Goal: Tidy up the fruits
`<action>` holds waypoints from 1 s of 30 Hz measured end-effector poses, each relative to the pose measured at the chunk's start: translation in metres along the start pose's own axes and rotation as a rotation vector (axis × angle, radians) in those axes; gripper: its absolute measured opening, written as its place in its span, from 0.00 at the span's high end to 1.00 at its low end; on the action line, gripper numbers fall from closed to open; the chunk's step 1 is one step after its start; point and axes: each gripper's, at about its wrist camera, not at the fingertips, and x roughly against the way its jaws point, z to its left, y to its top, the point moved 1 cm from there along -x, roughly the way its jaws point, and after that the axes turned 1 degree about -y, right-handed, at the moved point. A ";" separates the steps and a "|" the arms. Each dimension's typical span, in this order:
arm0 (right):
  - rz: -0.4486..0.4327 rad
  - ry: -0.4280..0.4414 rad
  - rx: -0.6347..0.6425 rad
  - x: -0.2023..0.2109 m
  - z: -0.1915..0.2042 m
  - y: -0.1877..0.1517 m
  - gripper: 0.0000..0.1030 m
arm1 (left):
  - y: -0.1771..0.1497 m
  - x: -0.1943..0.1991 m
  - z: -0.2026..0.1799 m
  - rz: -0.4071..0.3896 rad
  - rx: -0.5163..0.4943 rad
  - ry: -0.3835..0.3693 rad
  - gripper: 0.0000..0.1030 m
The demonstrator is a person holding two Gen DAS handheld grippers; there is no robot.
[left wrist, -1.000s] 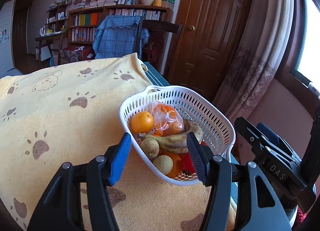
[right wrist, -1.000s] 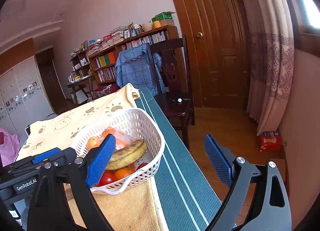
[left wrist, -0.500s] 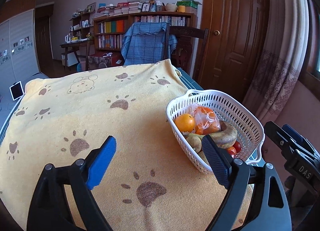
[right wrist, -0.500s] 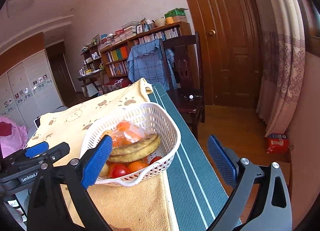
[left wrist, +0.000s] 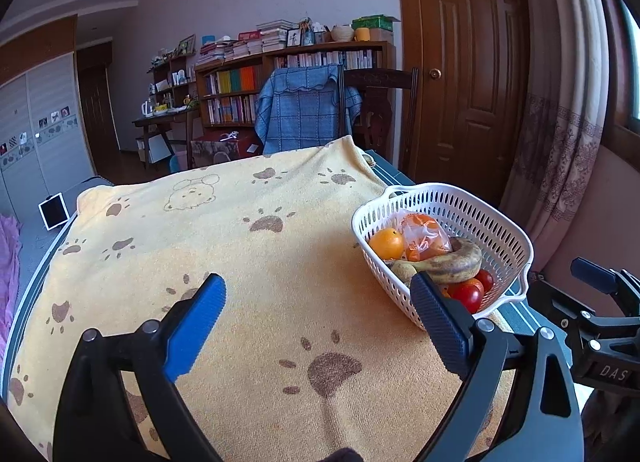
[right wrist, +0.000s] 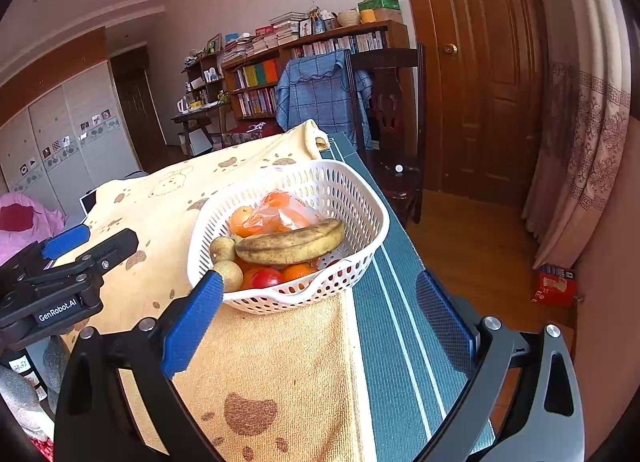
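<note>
Here, everything turns on the white basket (right wrist: 362,198), which sits at the right edge of the yellow towel (left wrist: 224,246), partly overhanging onto the green mat (right wrist: 396,326). All the fruit I can see lies inside it: a spotted banana (right wrist: 290,244) across the top, an orange (left wrist: 386,243) toward the far left, a bag (right wrist: 282,214) of orange fruit behind the banana, small brown round fruits (right wrist: 223,249) at the near left, and a tomato (right wrist: 267,277) low at the front. No fruit shows on the towel around it.

The right gripper (right wrist: 320,304) is the nearer one. Its fingers stand wide apart, holding nothing, and the basket's front lip sits just ahead of them, slightly left of the gap's centre. The banana's long axis runs left to right across that gripper's view, roughly parallel to the line between the two fingers, so a grab at it would need the wrist turned.

The left gripper (left wrist: 316,304) also stands spread and empty. From it the basket lies ahead and off to the right, behind its right finger (left wrist: 438,316); between its fingers there is only bare towel.

As the fruit lies, this could be a basket just filled or one about to be emptied and sorted; I can't tell which.
</note>
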 end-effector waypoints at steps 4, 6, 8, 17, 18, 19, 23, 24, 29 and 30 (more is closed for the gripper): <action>0.008 -0.001 0.013 0.002 0.001 0.000 0.04 | 0.002 0.002 -0.007 -0.005 -0.021 0.014 0.10; 0.008 0.001 0.008 0.002 -0.002 0.002 0.04 | 0.002 0.005 -0.011 -0.010 -0.040 0.013 0.10; 0.008 -0.001 0.010 0.003 -0.002 0.002 0.04 | 0.002 0.007 -0.015 -0.017 -0.048 0.007 0.10; 0.016 0.001 0.037 0.005 0.003 0.005 0.03 | 0.004 0.015 -0.023 -0.037 -0.065 0.008 0.09; 0.016 0.001 0.037 0.005 0.003 0.005 0.03 | 0.004 0.016 -0.024 -0.041 -0.067 0.010 0.09; 0.015 0.001 0.039 0.006 0.004 0.005 0.03 | 0.005 0.017 -0.025 -0.043 -0.069 0.013 0.09; 0.013 -0.006 0.053 0.008 0.006 0.006 0.03 | 0.007 0.017 -0.026 -0.045 -0.070 0.014 0.08; 0.015 -0.009 0.058 0.008 0.006 0.006 0.03 | 0.006 0.017 -0.026 -0.045 -0.071 0.015 0.08; 0.023 -0.015 0.072 0.007 0.006 0.006 0.03 | 0.006 0.017 -0.027 -0.053 -0.077 0.047 0.07; 0.023 -0.015 0.073 0.007 0.006 0.006 0.03 | 0.006 0.017 -0.028 -0.053 -0.081 0.054 0.05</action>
